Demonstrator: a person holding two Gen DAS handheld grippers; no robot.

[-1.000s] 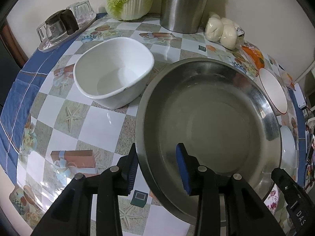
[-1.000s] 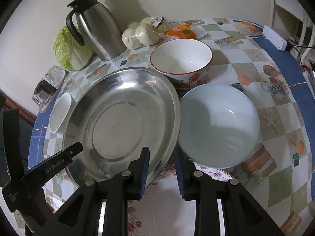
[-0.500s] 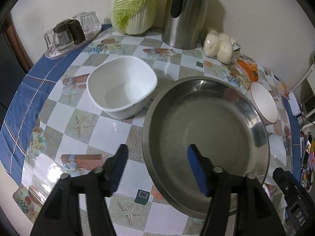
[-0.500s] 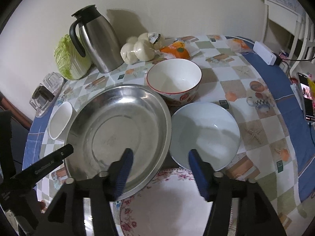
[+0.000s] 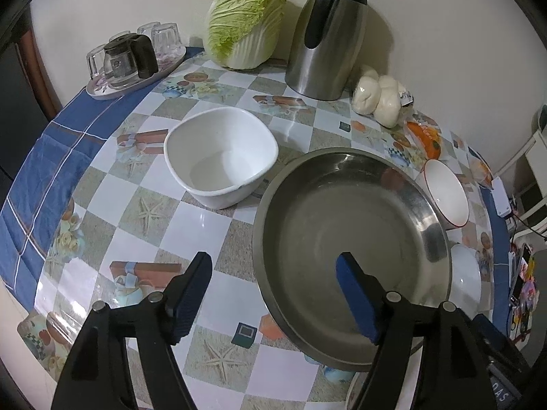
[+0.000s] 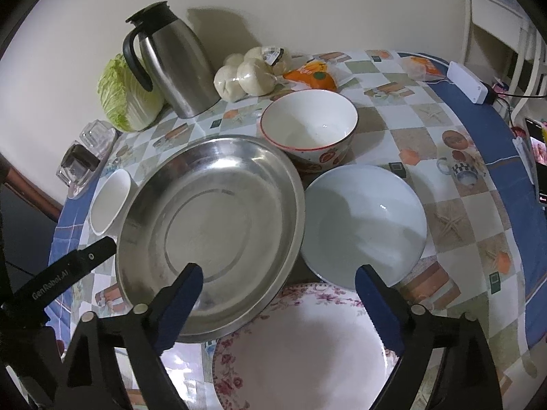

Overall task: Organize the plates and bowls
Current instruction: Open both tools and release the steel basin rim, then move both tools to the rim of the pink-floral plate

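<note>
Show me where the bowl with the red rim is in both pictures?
Left wrist view: the red-rimmed bowl sits far right, seen edge-on, just beyond the steel basin.
Right wrist view: the red-rimmed bowl is upper middle, behind the basin and the pale blue bowl.
Shared landmark: the steel thermos jug by the wall, next to the cabbage.

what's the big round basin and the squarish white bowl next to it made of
The big basin looks like stainless steel: brushed grey, mirror-like glints and reflections along its rim. The squarish white bowl seems glazed ceramic, possibly enamel or melamine: smooth, glossy, opaque white; the look alone does not settle it.
</note>
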